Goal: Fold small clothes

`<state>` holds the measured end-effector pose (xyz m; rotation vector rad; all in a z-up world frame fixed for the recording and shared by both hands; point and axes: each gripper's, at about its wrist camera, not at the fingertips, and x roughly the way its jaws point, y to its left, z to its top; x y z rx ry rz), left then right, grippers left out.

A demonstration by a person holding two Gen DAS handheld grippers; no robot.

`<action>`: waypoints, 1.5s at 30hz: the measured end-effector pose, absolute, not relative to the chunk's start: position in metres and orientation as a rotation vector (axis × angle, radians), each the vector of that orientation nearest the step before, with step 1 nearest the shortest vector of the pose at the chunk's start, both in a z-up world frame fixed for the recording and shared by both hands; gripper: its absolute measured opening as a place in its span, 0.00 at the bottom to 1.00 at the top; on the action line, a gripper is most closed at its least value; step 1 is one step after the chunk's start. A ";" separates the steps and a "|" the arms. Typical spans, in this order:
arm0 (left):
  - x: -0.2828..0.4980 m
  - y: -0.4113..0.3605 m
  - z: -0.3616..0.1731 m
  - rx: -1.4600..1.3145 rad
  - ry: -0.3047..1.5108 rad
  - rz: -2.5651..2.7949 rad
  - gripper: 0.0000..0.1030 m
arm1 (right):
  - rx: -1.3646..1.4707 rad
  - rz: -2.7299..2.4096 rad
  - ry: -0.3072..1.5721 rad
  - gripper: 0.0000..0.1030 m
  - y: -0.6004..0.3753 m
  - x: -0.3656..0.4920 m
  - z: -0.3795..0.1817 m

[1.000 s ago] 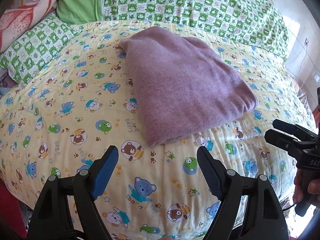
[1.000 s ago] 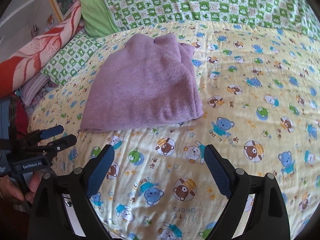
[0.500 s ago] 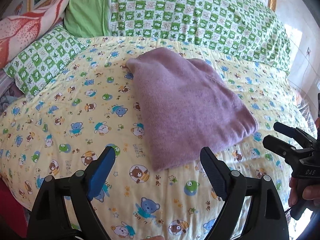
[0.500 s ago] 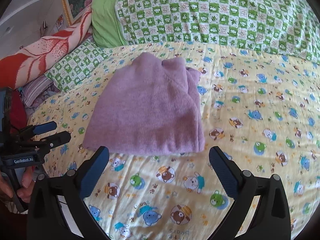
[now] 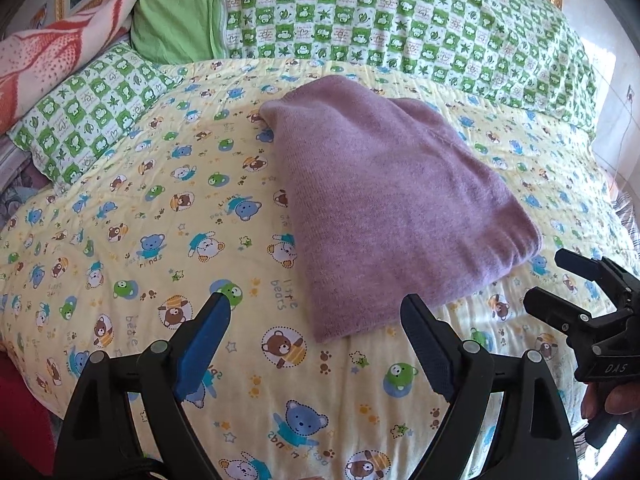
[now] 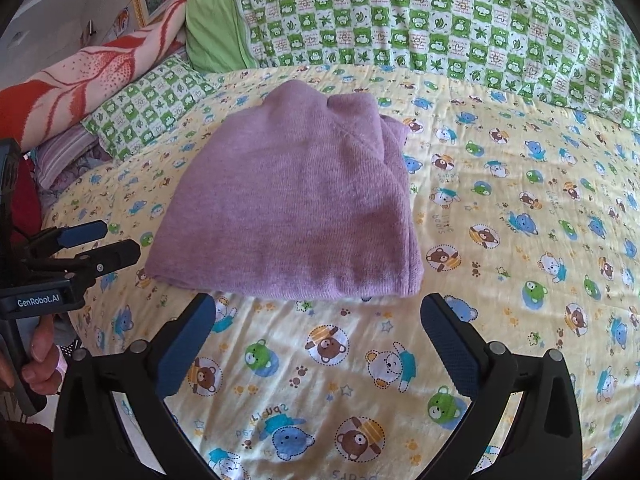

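Folded purple knit garment point(image 6: 292, 204), seemingly a sweater

Purple garment point(image 5: 392, 208): soft matt knit cloth, fine ribbed texture. Bed cover point(image 5: 120, 240): smooth printed cotton-like cloth, matt. Left tool point(image 5: 316, 340): black matt plastic, blue textured pads.

garment point(image 5: 392, 200) – plain mauve | bedsheet point(image 5: 120, 240) – yellow, cartoon bears | pillow point(image 5: 392, 20) – green-white checks

The sweater point(image 5: 392, 208) is a mauve, fine-ribbed knit, folded into a compact, roughly rectangular bundle. It lies flat on the sheet point(image 5: 120, 240), its rounded fold edge toward the near side and its bunched layers point(image 6: 384, 132) at the far right corner.
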<state>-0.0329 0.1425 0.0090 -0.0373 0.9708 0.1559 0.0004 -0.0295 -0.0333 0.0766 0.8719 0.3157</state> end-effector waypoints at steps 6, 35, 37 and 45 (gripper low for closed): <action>-0.031 0.144 0.004 -0.025 0.990 0.182 0.85 | 0.071 0.311 0.880 0.99 -0.028 0.002 -0.040; -0.044 0.136 0.014 0.008 0.961 0.200 0.86 | 0.022 0.359 0.850 0.99 -0.014 0.001 -0.039; -0.044 0.136 0.014 0.008 0.960 0.198 0.86 | 0.026 0.359 0.849 0.99 -0.015 0.001 -0.039; -0.044 0.134 0.014 0.009 0.960 0.196 0.86 | 0.028 0.358 0.843 0.99 -0.014 -0.002 -0.036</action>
